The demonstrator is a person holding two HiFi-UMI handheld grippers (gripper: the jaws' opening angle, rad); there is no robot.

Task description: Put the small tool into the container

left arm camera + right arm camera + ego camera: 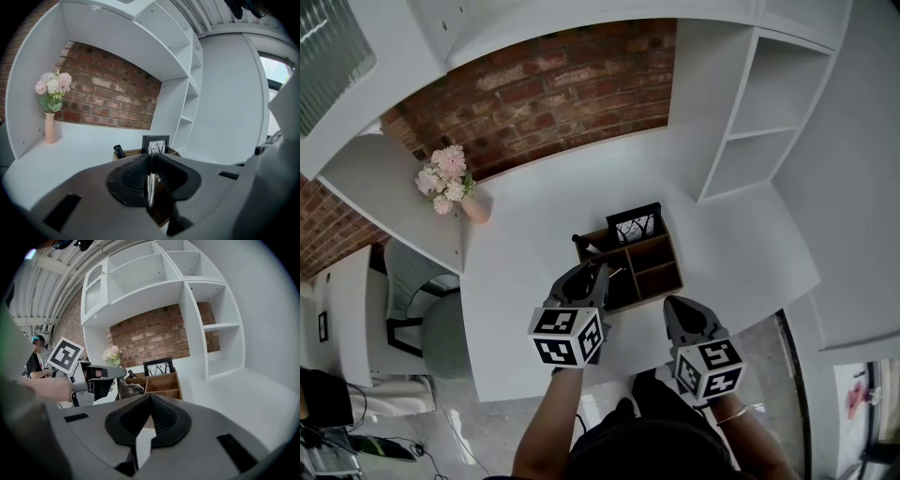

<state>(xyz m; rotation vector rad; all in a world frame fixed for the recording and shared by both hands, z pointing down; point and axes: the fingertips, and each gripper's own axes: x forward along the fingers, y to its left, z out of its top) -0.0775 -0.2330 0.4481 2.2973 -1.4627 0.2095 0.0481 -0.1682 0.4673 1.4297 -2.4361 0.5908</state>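
A wooden desk organizer [667,274] with open compartments stands on the white desk [534,244], a black picture frame [635,225] at its back. My left gripper [596,274] hovers over the organizer's left compartments. Its jaws are shut on a thin silvery tool [150,185], seen as a narrow bright strip between the pads. In the left gripper view, the organizer [133,152] and frame [155,143] lie just beyond the left gripper [151,164]. My right gripper [677,306] is shut and empty beside the organizer's near right corner. The right gripper [151,399] faces the organizer [164,380].
A black pen-like item [592,247] sticks out of the organizer's rear left compartment. A pink vase of flowers [450,183] stands at the desk's back left. White shelving [750,122] rises at the right. A grey chair [441,328] sits left of the desk.
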